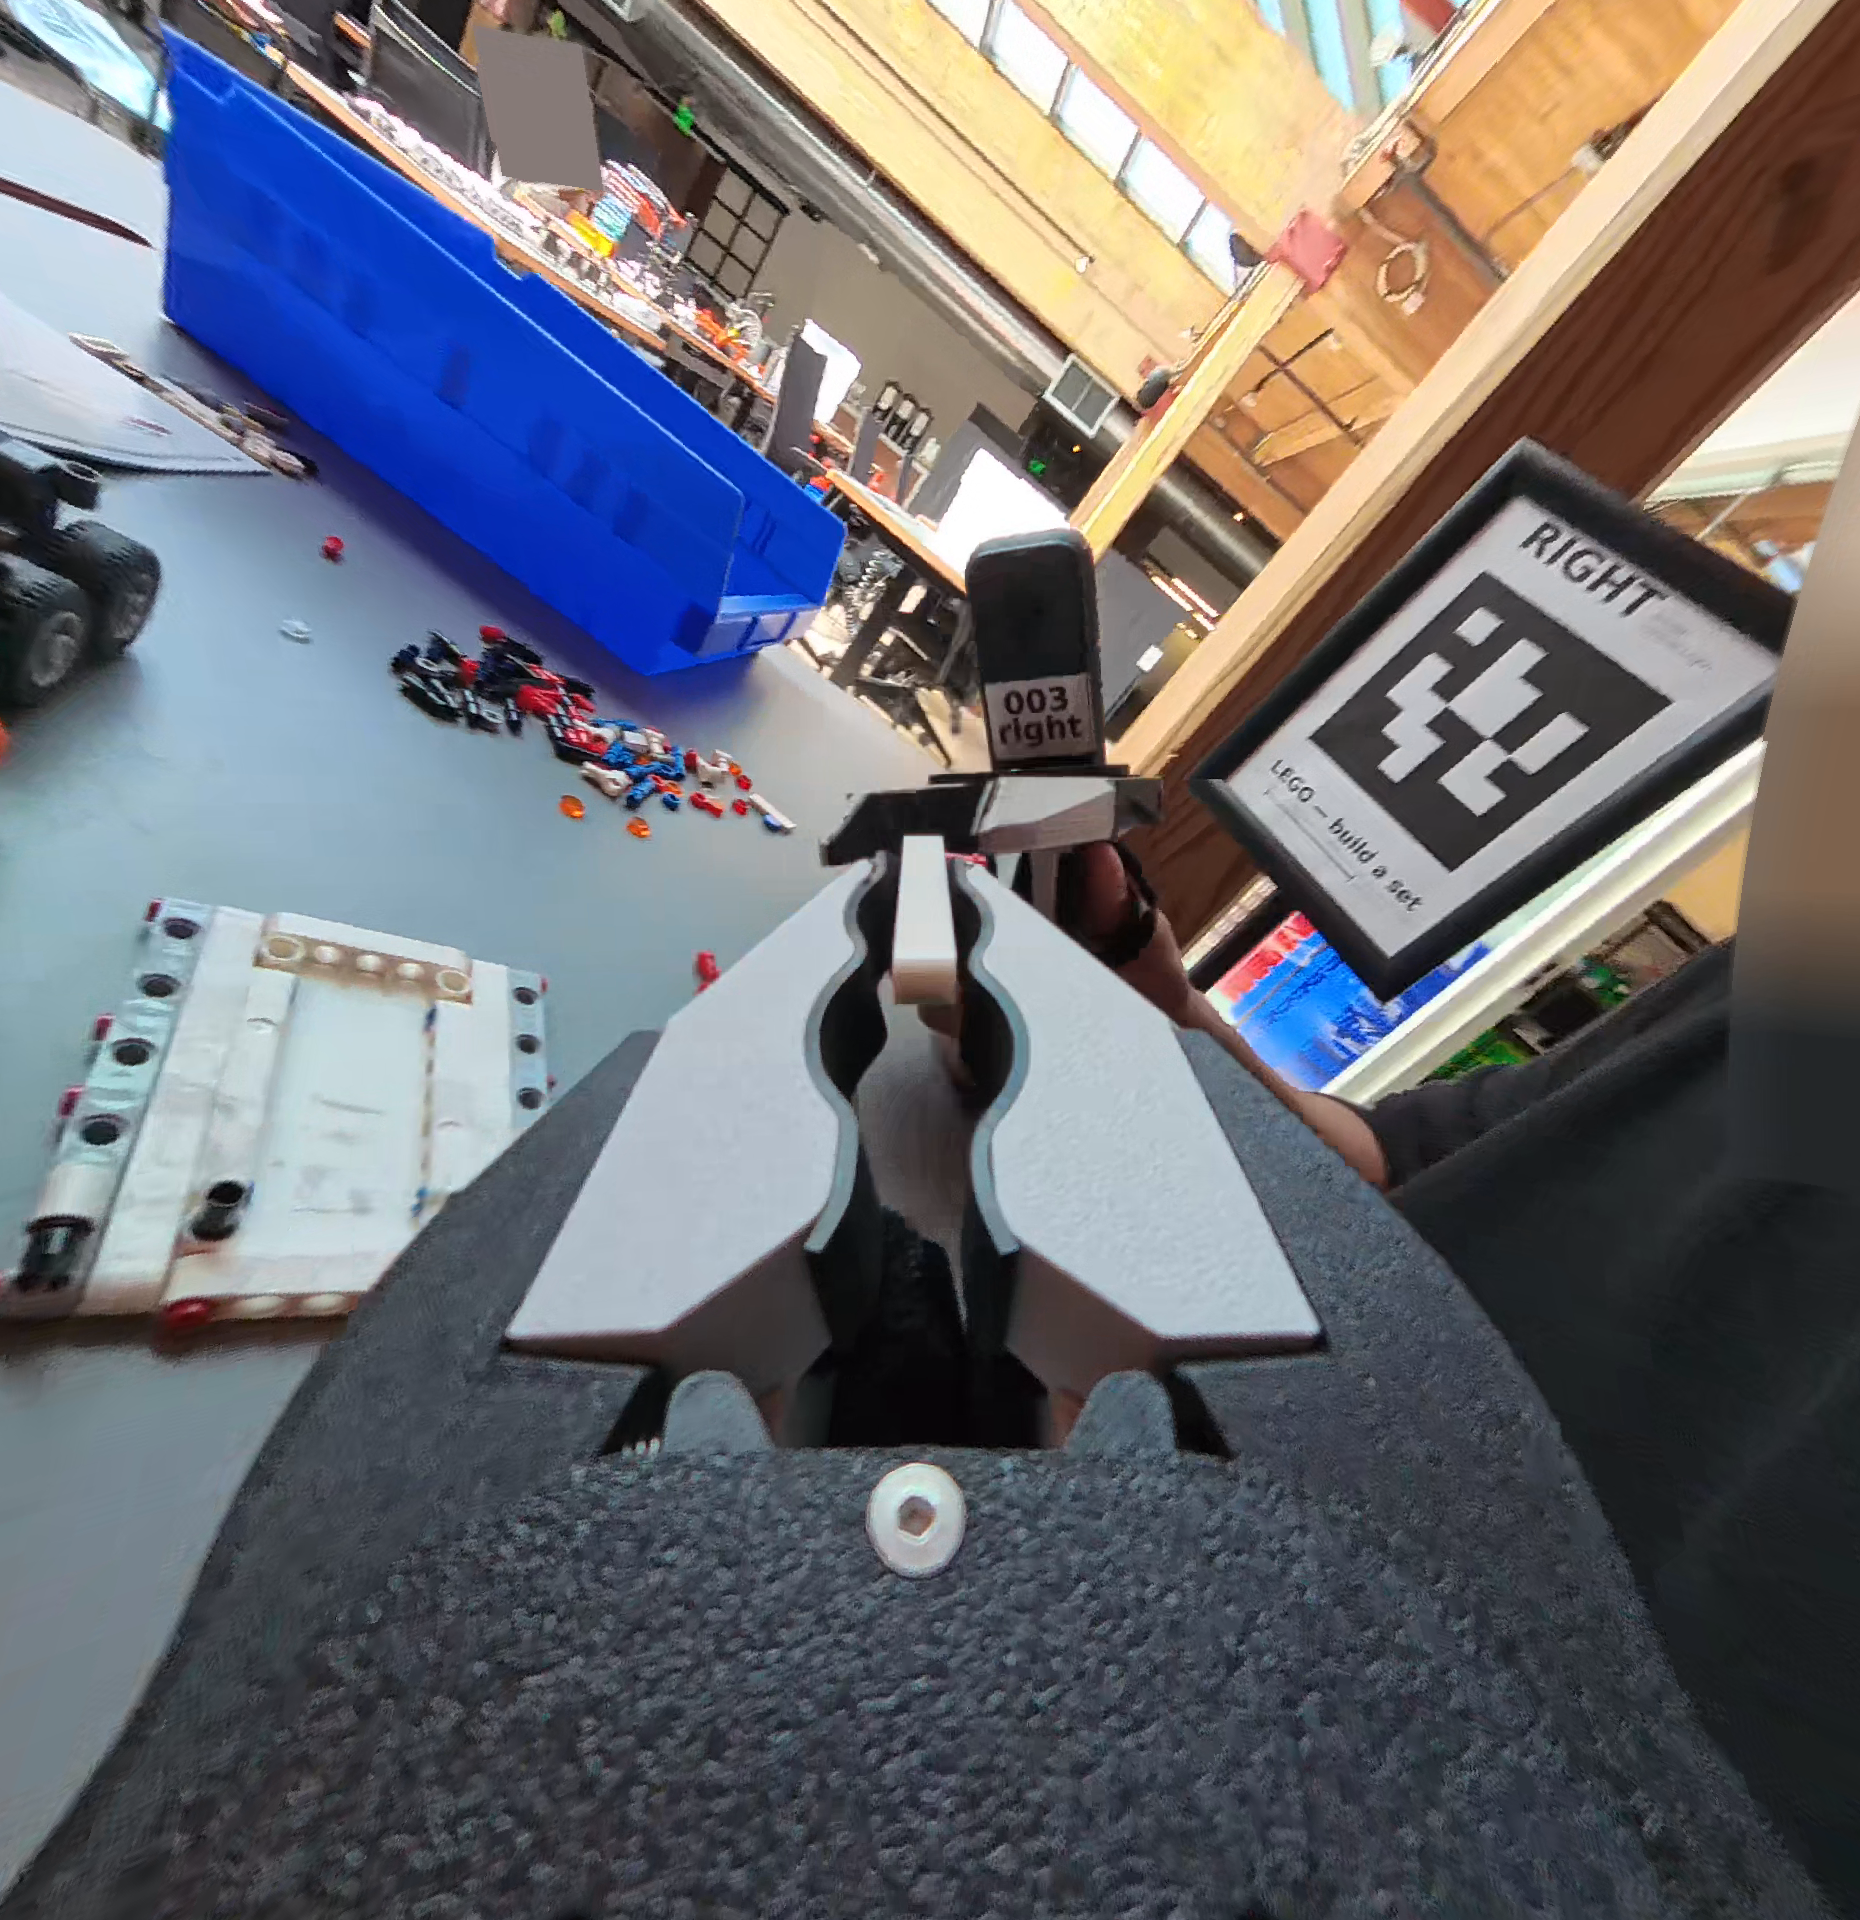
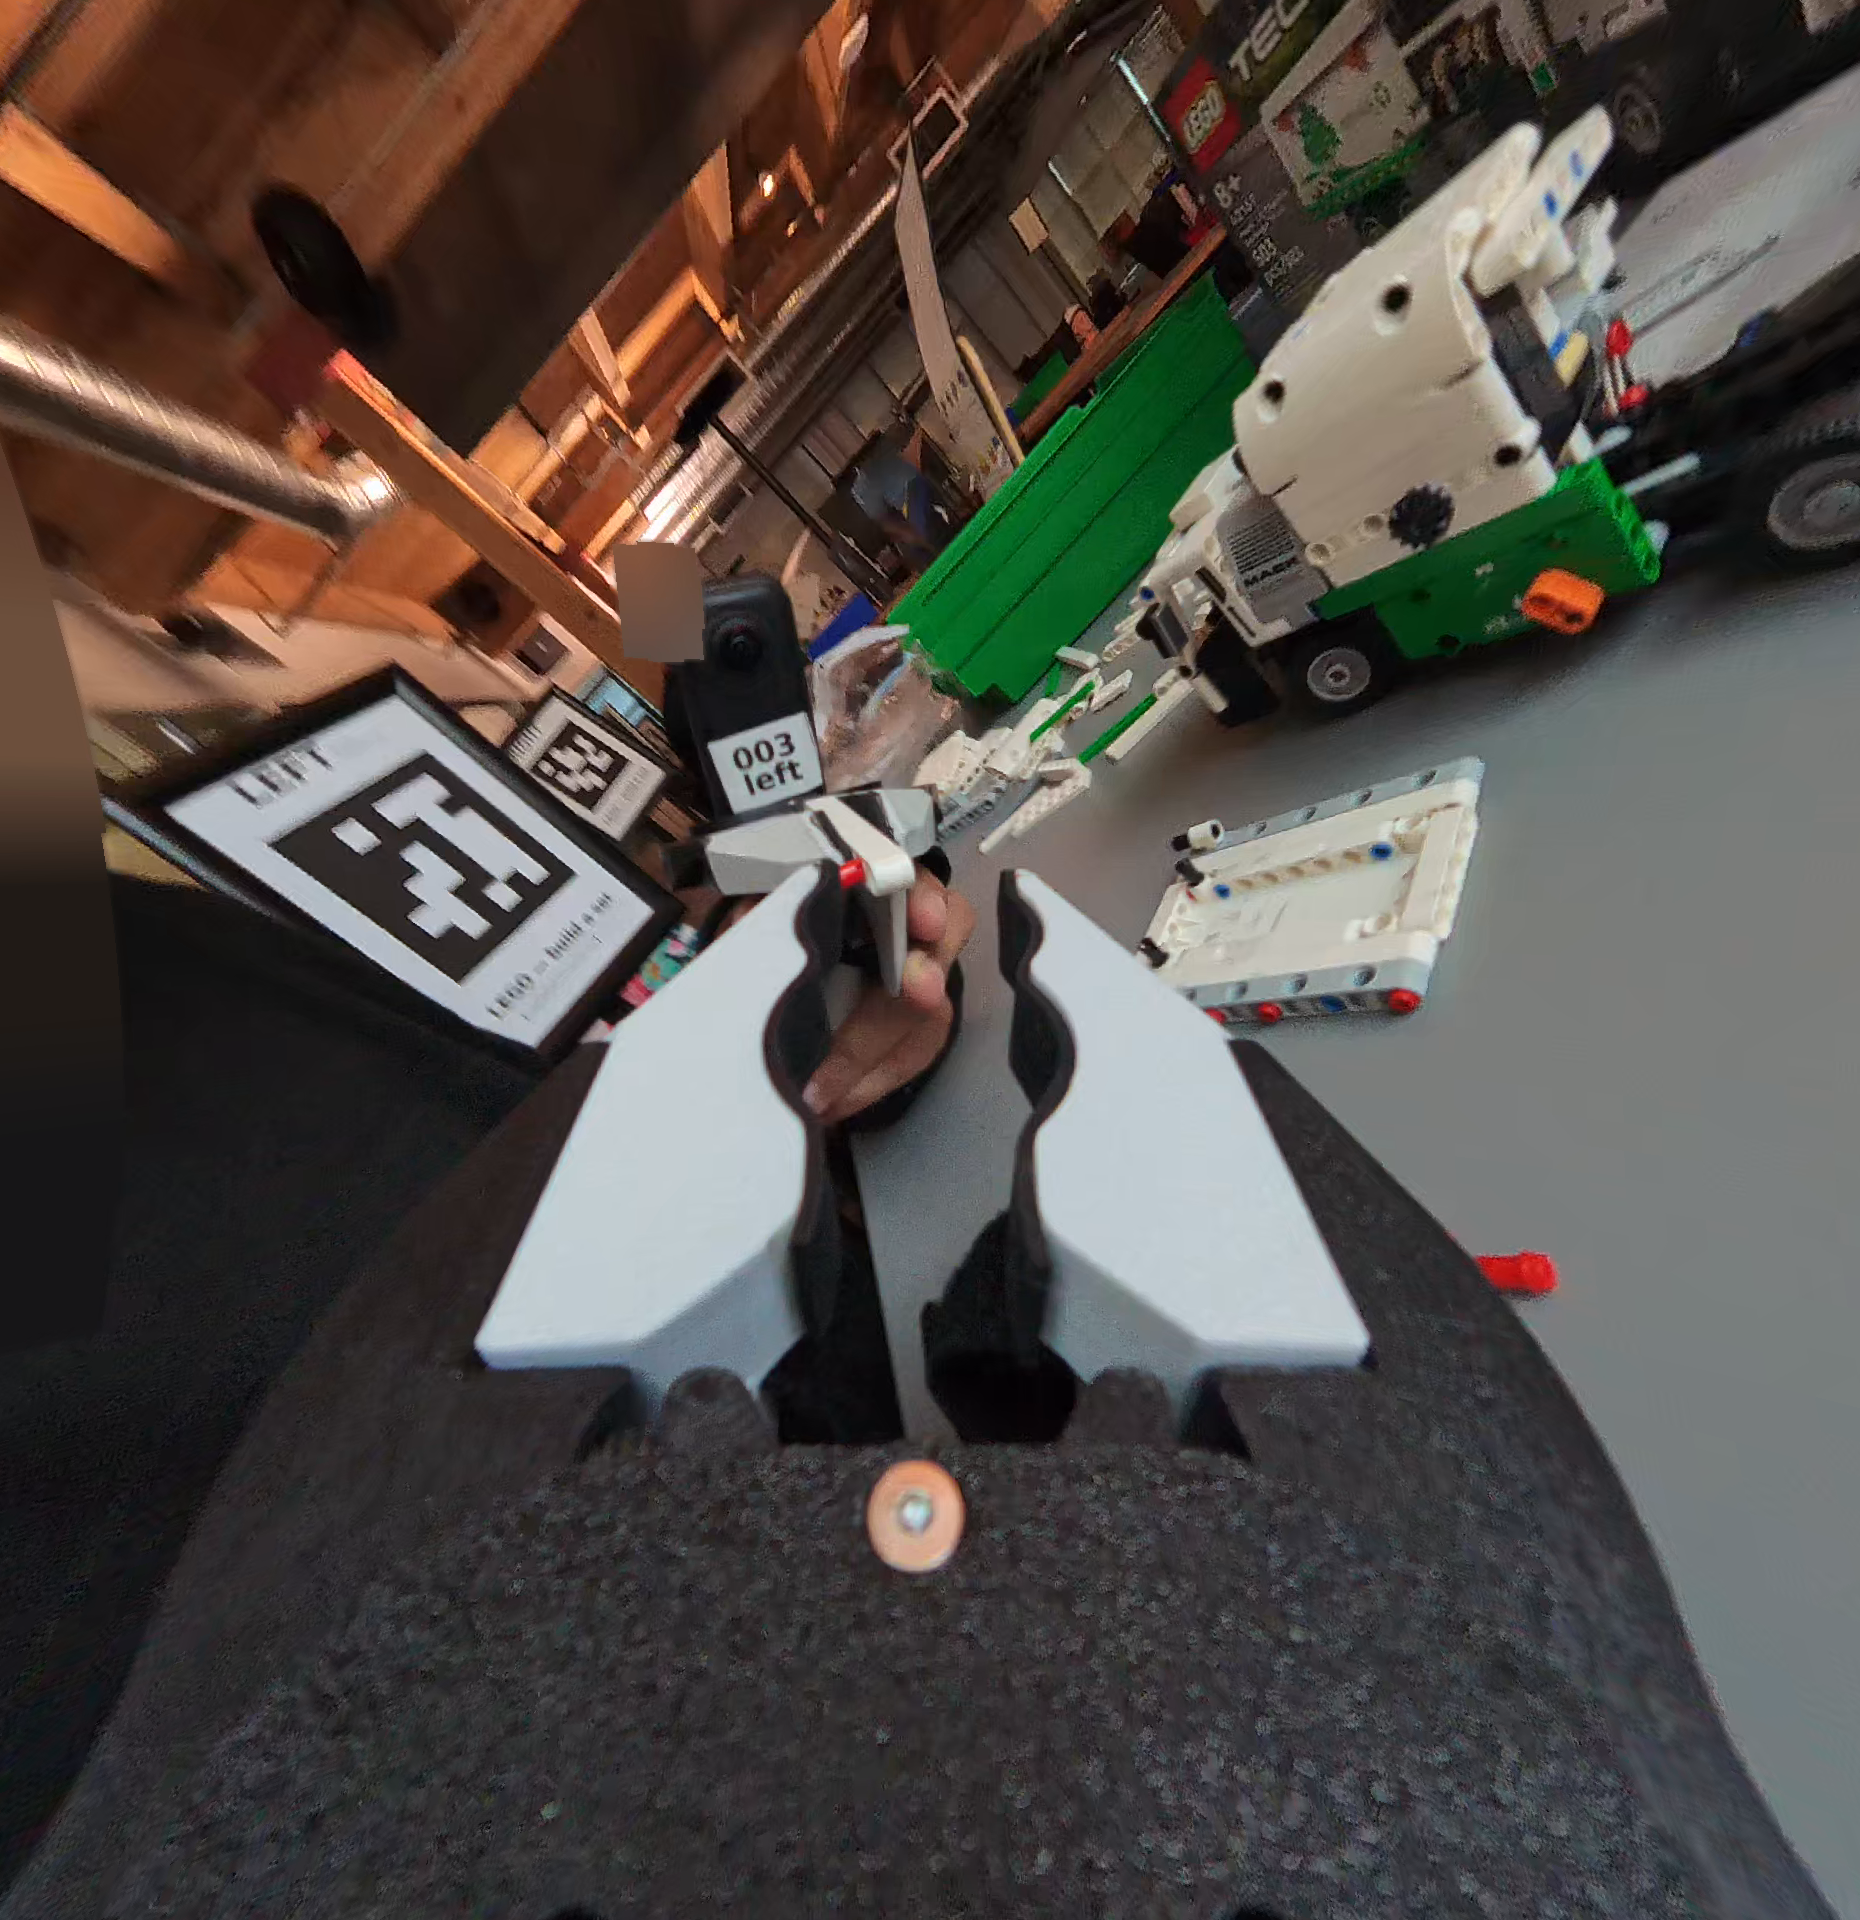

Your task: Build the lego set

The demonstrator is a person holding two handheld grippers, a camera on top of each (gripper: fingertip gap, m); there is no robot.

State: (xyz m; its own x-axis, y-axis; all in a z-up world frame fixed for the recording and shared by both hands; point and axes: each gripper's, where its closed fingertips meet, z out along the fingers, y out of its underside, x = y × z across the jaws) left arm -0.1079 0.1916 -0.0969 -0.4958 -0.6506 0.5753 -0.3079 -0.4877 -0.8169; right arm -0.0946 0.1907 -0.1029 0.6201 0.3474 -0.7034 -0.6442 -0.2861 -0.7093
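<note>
Our left gripper (image 1: 918, 914) is closed on a small white beam (image 1: 921, 925), pinched at its fingertips, with a red pin (image 2: 851, 873) sticking from the piece's end in the right wrist view. Our right gripper (image 2: 905, 894) stands parted with nothing between its fingers. Just left of our left gripper lies the white panel (image 1: 271, 1112) on the grey table (image 1: 282, 748). Farther left sit loose pieces (image 1: 583, 717), then the blue bin (image 1: 458, 416). Beyond our right gripper, to the right, stands the green-and-white truck (image 2: 1425, 447).
</note>
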